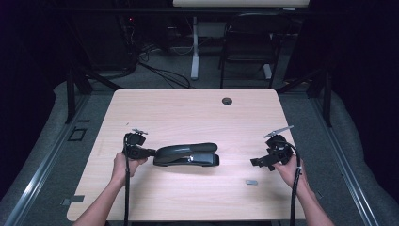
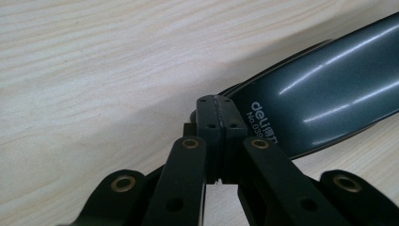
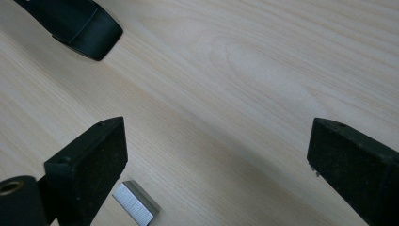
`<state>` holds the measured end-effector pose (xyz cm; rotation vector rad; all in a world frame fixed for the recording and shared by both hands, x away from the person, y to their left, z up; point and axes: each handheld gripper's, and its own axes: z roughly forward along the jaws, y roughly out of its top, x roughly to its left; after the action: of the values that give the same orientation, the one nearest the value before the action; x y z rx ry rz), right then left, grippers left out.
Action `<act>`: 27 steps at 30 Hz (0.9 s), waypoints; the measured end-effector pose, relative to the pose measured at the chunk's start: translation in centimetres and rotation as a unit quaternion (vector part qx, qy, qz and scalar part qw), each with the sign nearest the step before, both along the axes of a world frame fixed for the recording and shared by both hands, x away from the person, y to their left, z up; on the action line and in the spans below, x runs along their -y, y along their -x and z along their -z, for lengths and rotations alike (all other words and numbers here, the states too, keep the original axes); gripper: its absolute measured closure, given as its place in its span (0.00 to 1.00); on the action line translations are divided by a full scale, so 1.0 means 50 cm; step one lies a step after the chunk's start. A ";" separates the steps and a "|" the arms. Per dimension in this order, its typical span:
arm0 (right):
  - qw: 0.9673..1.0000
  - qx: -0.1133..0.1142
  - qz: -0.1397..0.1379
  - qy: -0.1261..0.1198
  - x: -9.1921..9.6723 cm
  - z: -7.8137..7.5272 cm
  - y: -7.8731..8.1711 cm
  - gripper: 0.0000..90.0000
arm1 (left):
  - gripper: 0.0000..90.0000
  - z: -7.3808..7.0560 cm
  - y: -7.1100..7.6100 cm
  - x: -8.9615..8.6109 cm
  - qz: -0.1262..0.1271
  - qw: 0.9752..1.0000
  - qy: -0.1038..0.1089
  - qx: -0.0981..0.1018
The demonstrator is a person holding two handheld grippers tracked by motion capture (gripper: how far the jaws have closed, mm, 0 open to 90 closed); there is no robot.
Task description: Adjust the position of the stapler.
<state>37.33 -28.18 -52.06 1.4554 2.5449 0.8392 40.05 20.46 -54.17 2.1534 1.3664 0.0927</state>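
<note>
Matte left gripper (image 2: 217,141) pressed closed beside glossy curved stapler (image 2: 324,99); right gripper (image 3: 216,169) agape over silvery staple block (image 3: 136,203)

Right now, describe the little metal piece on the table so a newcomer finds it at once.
Start at the light wooden table and go to its near right part, just ahead of the right claw. There lies a small silver rectangular block, apparently a strip of staples. It is the one bright metal item; the large black stapler lies mid-table, to its left.
</note>
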 end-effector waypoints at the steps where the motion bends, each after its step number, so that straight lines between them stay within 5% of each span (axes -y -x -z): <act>1: 1.000 0.000 0.000 0.000 0.000 0.000 0.000 0.06 | 1.00 0.000 0.000 0.000 0.000 1.000 0.000 0.000; 27: 1.000 0.000 -0.014 0.010 -0.014 0.005 0.003 0.09 | 1.00 0.009 -0.006 0.062 0.050 0.999 -0.004 0.021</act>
<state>37.19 -27.50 -52.32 1.4166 2.5713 0.8169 40.35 17.36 -54.60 2.2102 1.2355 0.1033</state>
